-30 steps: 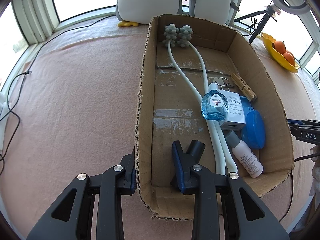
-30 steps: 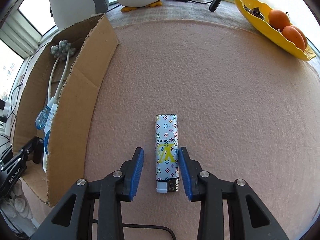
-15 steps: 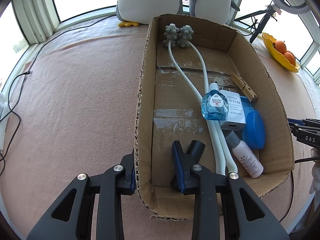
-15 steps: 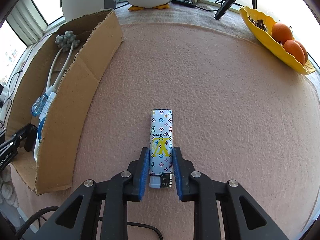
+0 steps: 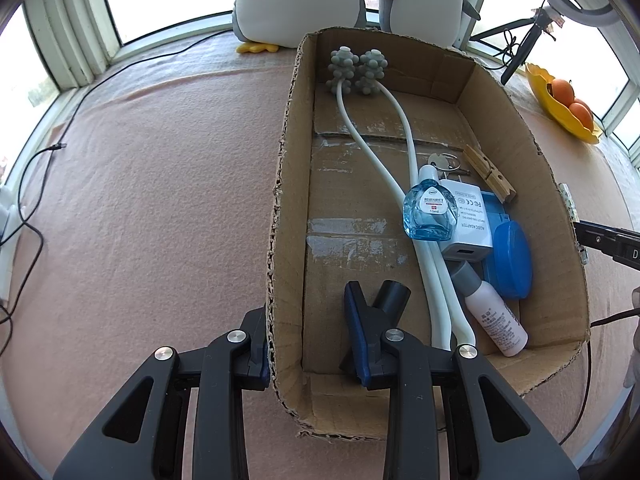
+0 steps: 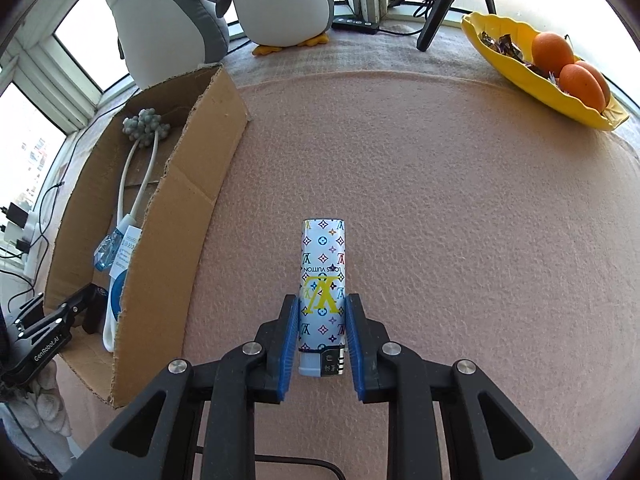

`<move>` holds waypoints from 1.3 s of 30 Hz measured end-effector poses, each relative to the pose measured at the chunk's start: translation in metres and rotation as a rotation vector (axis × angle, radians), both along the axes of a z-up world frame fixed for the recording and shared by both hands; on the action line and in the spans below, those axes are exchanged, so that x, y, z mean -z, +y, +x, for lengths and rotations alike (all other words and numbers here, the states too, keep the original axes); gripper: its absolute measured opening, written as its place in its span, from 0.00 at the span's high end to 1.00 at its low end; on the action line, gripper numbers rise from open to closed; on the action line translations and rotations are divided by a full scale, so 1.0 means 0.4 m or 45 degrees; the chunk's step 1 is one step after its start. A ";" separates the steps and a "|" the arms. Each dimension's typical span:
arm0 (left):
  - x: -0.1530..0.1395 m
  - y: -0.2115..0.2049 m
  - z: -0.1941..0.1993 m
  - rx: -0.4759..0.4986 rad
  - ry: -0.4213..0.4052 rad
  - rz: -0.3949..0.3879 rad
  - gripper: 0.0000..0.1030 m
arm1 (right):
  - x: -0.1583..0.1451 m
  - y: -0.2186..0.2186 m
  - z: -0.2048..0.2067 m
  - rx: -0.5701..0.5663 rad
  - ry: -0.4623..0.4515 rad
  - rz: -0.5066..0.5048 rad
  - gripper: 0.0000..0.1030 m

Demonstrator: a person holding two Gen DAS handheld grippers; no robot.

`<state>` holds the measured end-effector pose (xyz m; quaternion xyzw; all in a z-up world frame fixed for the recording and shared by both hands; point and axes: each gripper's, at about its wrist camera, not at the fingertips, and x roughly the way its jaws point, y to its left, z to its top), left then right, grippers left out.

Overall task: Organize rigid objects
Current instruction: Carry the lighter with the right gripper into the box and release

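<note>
Since a second ago the right gripper has closed in: its blue pads, which stood apart on either side of the patterned lighter, now press both long sides of it near its metal end. The lighter looks raised off the pink felt table cover, its printed body pointing straight away from the gripper.

Over on the left nothing has shifted. The left gripper straddles the near left wall of the cardboard box, one finger outside and the other inside against a black tube; its jaws stand wide with only that wall between them, and I cannot tell whether they squeeze it.

Inside the box, along its right half, lie a white two-pronged massager, a blue glass bottle, a white adapter, a blue round case, a small white bottle and a wooden clothespin. The left half of the box floor is bare cardboard.

From the right wrist view, the box's near wall stands up just left of the lighter, with wide felt to the front and right. A yellow dish holding oranges sits well apart at the far right edge.
</note>
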<state>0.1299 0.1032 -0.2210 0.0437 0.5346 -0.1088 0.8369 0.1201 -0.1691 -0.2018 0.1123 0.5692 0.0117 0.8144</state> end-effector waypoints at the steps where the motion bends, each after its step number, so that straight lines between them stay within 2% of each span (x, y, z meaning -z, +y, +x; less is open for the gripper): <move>1: 0.000 -0.002 0.001 -0.001 0.000 0.001 0.72 | -0.011 0.005 0.003 -0.010 -0.014 0.005 0.80; 9: 0.001 -0.006 0.002 -0.005 0.001 0.010 0.72 | -0.106 0.068 0.051 -0.107 -0.140 -0.032 0.80; 18: -0.001 -0.010 0.003 -0.013 0.004 0.024 0.72 | -0.145 0.147 0.111 -0.217 -0.201 -0.042 0.80; 26: -0.003 -0.017 0.006 -0.020 0.006 0.034 0.72 | -0.148 0.201 0.164 -0.292 -0.207 -0.052 0.80; 39: -0.004 -0.020 0.005 -0.019 0.006 0.043 0.72 | -0.111 0.252 0.236 -0.331 -0.163 -0.039 0.80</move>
